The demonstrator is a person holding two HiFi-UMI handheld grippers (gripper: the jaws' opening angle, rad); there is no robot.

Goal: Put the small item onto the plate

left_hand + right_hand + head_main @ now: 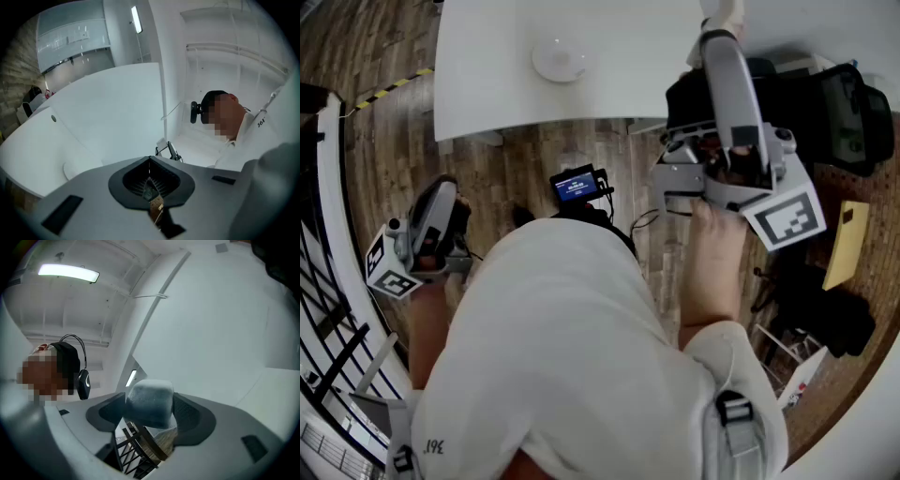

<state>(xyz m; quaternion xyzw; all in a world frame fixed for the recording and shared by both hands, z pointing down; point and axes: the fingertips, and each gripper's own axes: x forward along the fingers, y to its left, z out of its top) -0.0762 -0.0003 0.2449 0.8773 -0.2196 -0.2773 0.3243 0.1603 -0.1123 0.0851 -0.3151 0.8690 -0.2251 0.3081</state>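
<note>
One pale block [150,401] is sitting clamped between the fingers of the right gripper [720,33].
It is hanging by the white tabletop [487,84], well apart from the plate [560,61]; the left gripper [150,179] is keeping its fingers pressed together, empty.

A small dark number [431,446], roughly "361", is printed low on the person's white shirt [553,356] and shows again near its collar. The little blue screen [576,186] carries lines of text too small to read.

A white table [487,84] on wood floor [534,155] carries one white plate [560,60] near its edge.
</note>
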